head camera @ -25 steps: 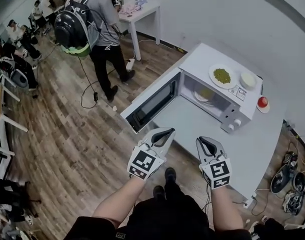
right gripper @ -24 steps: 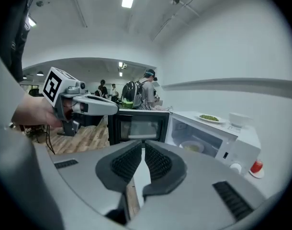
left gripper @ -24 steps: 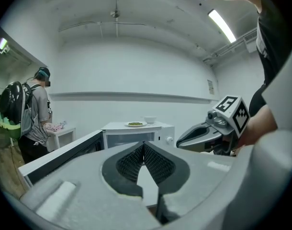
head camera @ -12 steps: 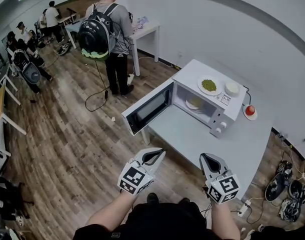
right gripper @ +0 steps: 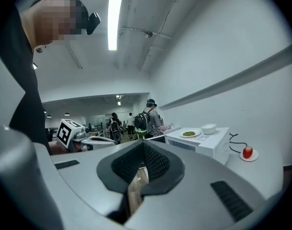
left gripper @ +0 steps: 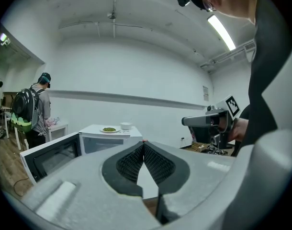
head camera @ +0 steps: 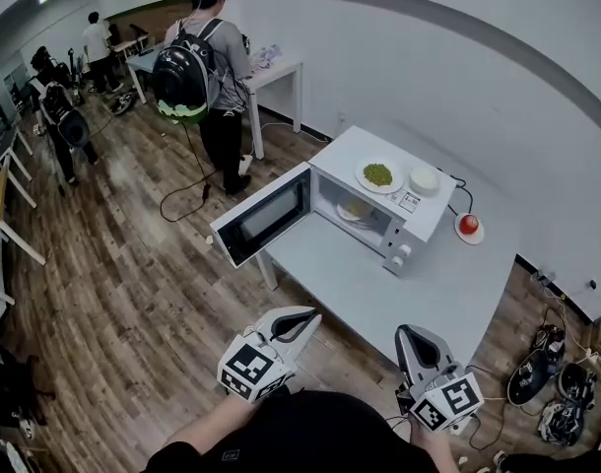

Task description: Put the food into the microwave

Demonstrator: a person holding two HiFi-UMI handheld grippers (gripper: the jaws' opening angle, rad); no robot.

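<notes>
**A:** Biggest things first. The table (head camera: 379,289) fills the middle right of the head view. The microwave (head camera: 414,230) stands at its far end, with its door (head camera: 261,220) swung wide toward the left. What worries you?

**B:** That door. It hangs out past the table's left edge, so an arm coming up from the lower left could knock it.

**A:** And the food?

**B:** The plate of green food (head camera: 378,174) sits on the microwave's roof, above centre. Both grippers are at the bottom edge, well apart from it. The left gripper (head camera: 302,319) has its jaws together and empty. The right gripper (head camera: 409,338) has just been closing, and its jaws now meet on nothing too. Neither can take the rim until it opens.

**A:** Smaller hazards?

**B:** The plate looks shallow, so a tilt would likely spill it. Another plate (head camera: 355,210) already lies in the cavity and may block the way. The small bowl (head camera: 424,179) just beside the food could get nudged off.
</notes>
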